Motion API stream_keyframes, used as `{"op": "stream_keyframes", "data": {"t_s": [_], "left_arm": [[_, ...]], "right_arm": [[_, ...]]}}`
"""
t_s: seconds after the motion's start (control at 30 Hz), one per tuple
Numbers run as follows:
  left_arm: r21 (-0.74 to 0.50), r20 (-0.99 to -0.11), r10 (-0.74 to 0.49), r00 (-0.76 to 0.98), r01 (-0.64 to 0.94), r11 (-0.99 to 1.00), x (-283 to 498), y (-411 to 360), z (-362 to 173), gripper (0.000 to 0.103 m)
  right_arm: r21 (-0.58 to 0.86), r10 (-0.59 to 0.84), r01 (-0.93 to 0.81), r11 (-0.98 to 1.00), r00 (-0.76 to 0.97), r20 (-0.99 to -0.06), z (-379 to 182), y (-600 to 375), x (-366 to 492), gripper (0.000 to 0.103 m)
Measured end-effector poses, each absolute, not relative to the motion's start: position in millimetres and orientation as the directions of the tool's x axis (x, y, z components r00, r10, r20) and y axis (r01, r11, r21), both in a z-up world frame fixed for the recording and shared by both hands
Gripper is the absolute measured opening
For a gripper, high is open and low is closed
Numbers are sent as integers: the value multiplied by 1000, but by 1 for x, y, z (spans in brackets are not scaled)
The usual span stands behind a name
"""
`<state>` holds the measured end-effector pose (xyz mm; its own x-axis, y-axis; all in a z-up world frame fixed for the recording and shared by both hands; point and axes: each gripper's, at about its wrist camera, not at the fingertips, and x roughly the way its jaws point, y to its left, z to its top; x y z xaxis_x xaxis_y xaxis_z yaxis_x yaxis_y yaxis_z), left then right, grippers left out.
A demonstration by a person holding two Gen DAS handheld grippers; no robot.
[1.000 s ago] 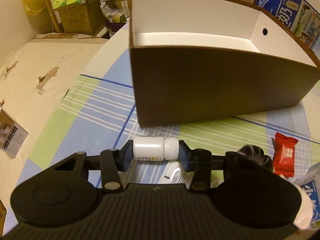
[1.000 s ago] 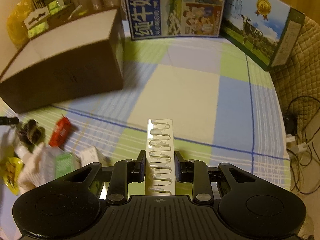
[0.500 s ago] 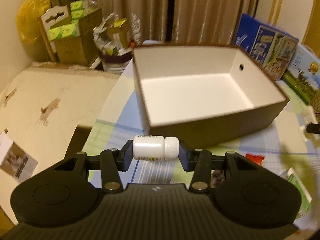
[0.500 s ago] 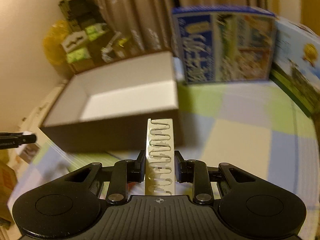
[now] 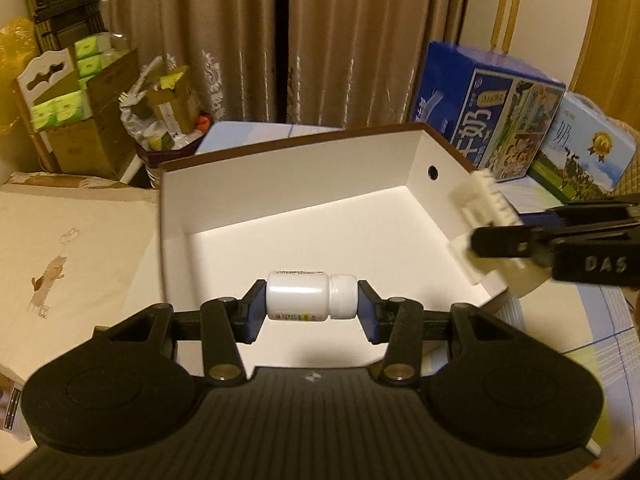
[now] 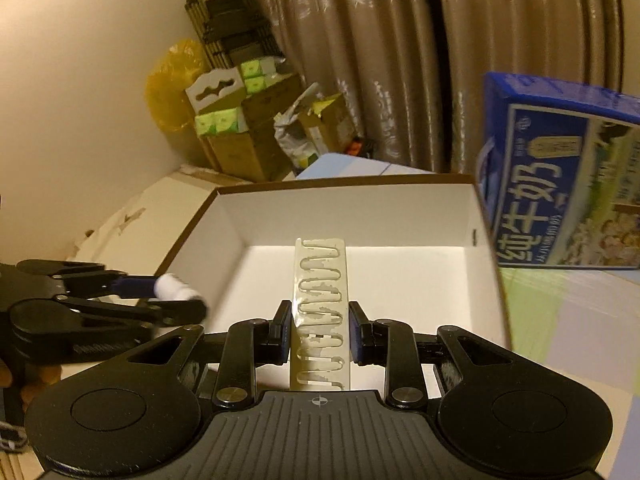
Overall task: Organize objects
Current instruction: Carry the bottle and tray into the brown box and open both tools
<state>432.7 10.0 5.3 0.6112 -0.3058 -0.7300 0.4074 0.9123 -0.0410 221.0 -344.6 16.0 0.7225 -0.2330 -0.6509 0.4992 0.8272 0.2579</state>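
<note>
**Both grippers loaded, held over the open box**

Your left gripper has its fingers closed on a small white bottle, gripped end to end: base against the left finger, ribbed cap against the right. The bottle lies sideways, off any surface, over the near part of the brown box. In the left wrist view the box's near wall is hidden under the gripper body, so you cannot tell how close the bottle is to that rim.

Your right gripper is clamped on a pale flat strip with a wavy cut-out pattern. The strip stands up between the fingers and points forward over the box, its far end above the white floor. From the left wrist view the same strip sits at the box's right wall, over or just past the rim; the frame is blurred there.

The box floor is bare white, open room across the middle and far side. Walls are tall; the right wall has a small round hole.

The two grippers are well apart, left one near the left rim in the right wrist view. A blue milk carton box stands just beside the box's far right corner. The checked tablecloth shows to the right.
</note>
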Motion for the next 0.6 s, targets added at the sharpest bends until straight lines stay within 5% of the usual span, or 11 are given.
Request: {"op": "stream_keyframes", "data": {"t_s": [0.6], "left_arm": [[-64,-877,-257,405,433,899,497,-25,-69,42]], "right_arm": [[252,-146,589,768,544,-826,-55,-401,265,25]]}}
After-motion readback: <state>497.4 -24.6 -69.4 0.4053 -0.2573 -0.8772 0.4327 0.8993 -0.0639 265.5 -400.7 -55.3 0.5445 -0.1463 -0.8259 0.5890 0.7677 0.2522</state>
